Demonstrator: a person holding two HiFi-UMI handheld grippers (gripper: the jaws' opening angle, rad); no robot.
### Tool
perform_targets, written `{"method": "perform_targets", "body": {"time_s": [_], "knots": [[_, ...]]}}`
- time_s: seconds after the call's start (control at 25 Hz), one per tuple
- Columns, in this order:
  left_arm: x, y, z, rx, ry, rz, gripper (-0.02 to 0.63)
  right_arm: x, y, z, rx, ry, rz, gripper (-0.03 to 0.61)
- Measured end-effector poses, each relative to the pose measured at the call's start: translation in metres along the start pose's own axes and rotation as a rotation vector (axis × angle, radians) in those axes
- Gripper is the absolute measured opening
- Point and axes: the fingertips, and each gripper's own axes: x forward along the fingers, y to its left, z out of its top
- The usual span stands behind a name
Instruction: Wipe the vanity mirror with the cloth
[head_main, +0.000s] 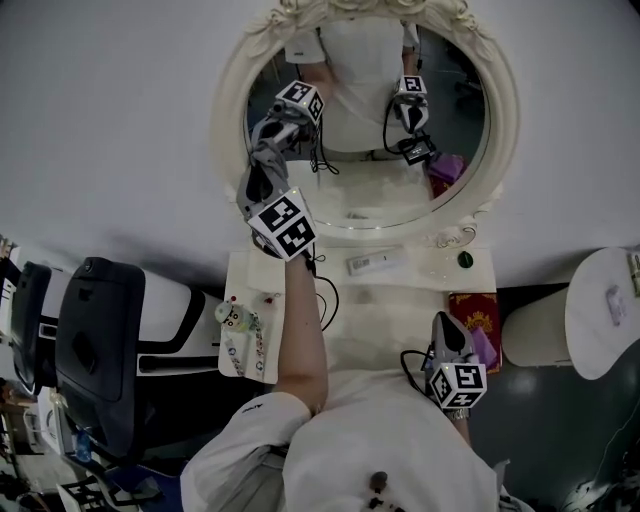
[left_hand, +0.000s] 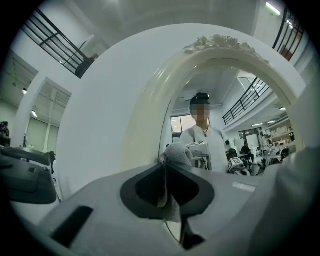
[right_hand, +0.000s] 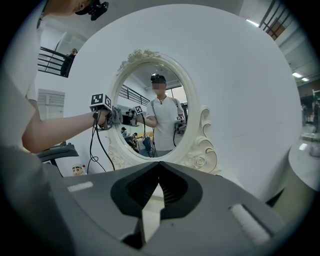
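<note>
Here the left gripper (left_hand: 167, 175) clamps the soft, limp cloth (left_hand: 177, 154) by a bunched fold, at the left rim of the mirror (head_main: 372, 188). The right gripper (right_hand: 159, 170) is closed and empty.

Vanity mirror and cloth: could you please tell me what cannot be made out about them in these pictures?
Left gripper view: the cloth shows only a bunched tip past the left gripper, whose jaws are shut on it. The gripper body hides the rest, so contact with the glass is unclear.
Same view: that body hides the lower rim of the vanity mirror.
Head view: the label on the tube is too small to read.
</note>
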Motion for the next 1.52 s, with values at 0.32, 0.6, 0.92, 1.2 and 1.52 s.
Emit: {"method": "perform_targets", "body": {"time_s": [0.32,0.6,0.92,1.2,1.52], "knots": [[-0.035,-0.029,-0.001,-0.036,-0.054,-0.036,0.021,-0.011,-0.018,0.0,0.001,0.005,0.006,0.008],[-0.074,-0.121,-0.008,-0.015,-0.067,-0.194,0.022,-0.014,-0.035,0.004,-0.018,0.004,0.061,0.008],[-0.115,-0.252,-0.023,-0.011,-0.04,-0.422,0.023,-0.033,-0.074,0.006,-0.031,0.003,0.053,0.008],[-0.126,-0.329,-0.049,-0.013,-0.01,-0.516,0.023,-0.064,-0.127,-0.001,-0.009,0.016,-0.035,0.008],[-0.116,-0.377,-0.078,-0.075,0.038,-0.541,0.023,-0.099,-0.182,-0.014,0.036,0.034,-0.171,0.008]]}}
